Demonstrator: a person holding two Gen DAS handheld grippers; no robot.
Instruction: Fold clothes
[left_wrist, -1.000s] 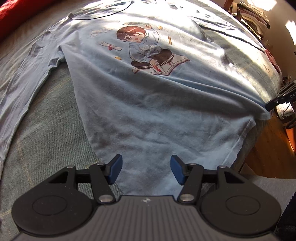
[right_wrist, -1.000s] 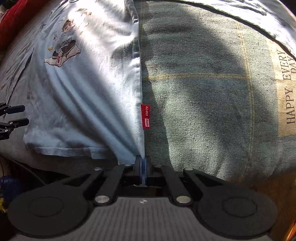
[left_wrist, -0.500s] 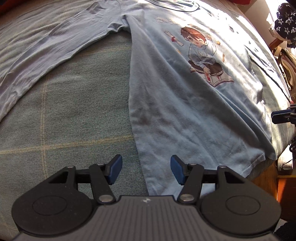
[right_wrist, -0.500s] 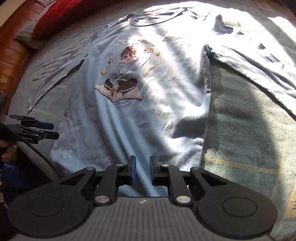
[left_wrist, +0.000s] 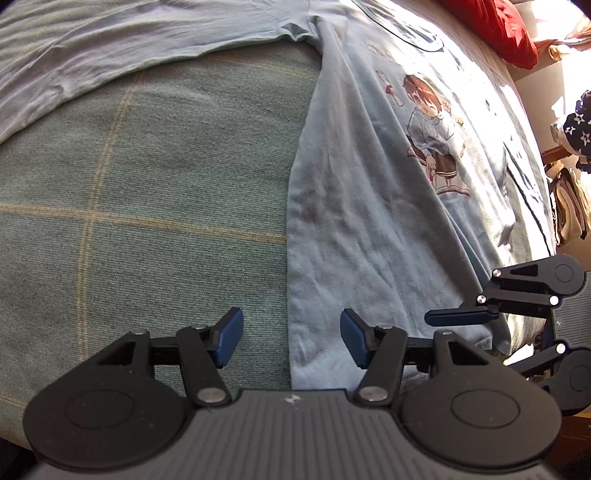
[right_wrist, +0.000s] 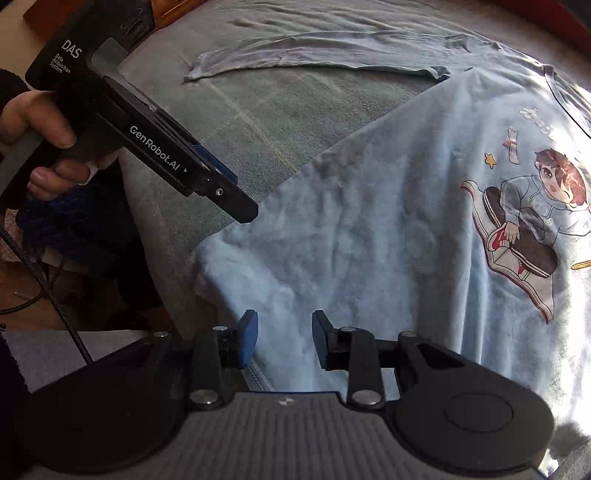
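shirt (left_wrist: 369, 229): light blue long-sleeve with a cartoon kid print (right_wrist: 532, 229), lying flat and face up on the blanket (left_wrist: 147, 184). Its bottom hem sits right at the near edge of the bed.

sleeve (right_wrist: 314, 51): one is stretched out sideways across the blanket, pretty wrinkly.

left gripper (left_wrist: 291, 341): jaws wide apart, holding nothing. It hovers right over the shirt's side edge near the hem, so one blue pad (left_wrist: 231, 334) is above the blanket and the other above the shirt.

right gripper (right_wrist: 282, 341): jaws apart too, nothing pinched. It's low over the hem near the same corner, and I can't tell if the pads touch the cloth.

hand (right_wrist: 40, 144): wrapped around the left gripper's handle, seen from the right wrist cam.

blanket: green-grey with thin yellow lines.

pillow (left_wrist: 495, 26): red, up past the collar.
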